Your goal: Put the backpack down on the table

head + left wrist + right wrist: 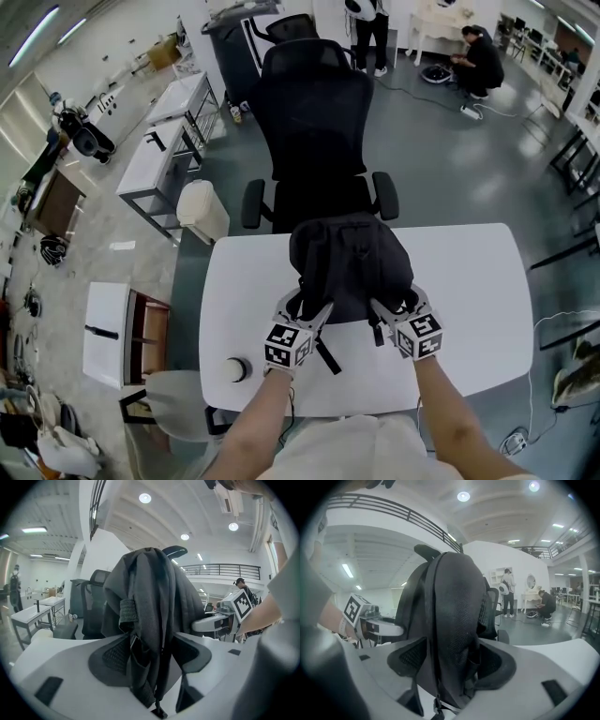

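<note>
A black backpack (349, 267) stands upright on the white table (469, 281), near its far edge. My left gripper (302, 307) is at the pack's near left corner and my right gripper (394, 306) at its near right corner. In the left gripper view the jaws stand wide around the backpack's (150, 597) hanging straps and fabric, and the mesh pads (115, 656) do not press on it. The right gripper view shows the same: the backpack (454, 611) stands between spread jaws. Both grippers are open.
A black office chair (314, 112) stands just behind the table's far edge. A small round white object (236, 369) sits on the table's near left corner. On the floor to the left are a white bin (202, 210) and white benches (159, 159). People work at the far right.
</note>
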Motion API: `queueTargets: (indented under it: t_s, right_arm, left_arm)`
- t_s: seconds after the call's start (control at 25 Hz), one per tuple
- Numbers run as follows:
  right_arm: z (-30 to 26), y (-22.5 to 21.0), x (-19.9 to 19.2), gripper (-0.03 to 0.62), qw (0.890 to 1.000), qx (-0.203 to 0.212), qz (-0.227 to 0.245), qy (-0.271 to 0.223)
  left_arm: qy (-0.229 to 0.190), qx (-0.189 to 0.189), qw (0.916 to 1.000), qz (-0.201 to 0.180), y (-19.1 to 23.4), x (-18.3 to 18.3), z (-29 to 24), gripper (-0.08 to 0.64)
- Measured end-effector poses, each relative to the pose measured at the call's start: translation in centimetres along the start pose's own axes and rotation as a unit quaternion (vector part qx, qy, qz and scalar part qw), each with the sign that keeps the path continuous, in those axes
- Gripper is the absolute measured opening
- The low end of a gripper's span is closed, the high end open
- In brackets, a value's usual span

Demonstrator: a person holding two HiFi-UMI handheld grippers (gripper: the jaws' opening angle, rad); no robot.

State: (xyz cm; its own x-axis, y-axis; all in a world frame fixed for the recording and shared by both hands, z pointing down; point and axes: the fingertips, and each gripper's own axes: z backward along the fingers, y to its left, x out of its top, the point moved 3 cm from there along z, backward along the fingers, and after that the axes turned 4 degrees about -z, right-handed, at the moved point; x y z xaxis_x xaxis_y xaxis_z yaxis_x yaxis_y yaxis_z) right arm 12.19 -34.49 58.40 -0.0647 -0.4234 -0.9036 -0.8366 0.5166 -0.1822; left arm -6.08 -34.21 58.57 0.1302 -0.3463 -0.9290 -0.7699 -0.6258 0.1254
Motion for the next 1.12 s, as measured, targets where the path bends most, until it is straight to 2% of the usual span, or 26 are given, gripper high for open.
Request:
queueTargets:
  t_s: [0.48, 0.92, 1.0, 1.12]
  right_arm:
    - [2.8, 0.3, 0.1, 0.314, 0.999, -0.038, -0.026, -0.023]
    - [7.4, 0.3, 0.0, 0.31, 0.994, -0.078, -0.042, -0.056]
    - [8.4, 0.5, -0.1, 0.299, 0.994, -0.08, -0.048, -0.064]
    - [10.0, 1.1, 0.1, 0.229, 0.992, -0.083, -0.052, -0.079]
  left_arm:
    - [-0.024, 0.03, 0.9991, 0.015, 0.3, 0.0, 4.0, 0.272]
    - [-0.052, 0.096, 0.9939, 0.021, 2.7, 0.4, 9.8, 0.262]
    - [-0.06, 0.115, 0.9914, 0.02, 3.0, 0.5, 11.2, 0.24]
    - [-0.069, 0.141, 0.9875, 0.013, 3.0, 0.5, 13.3, 0.154]
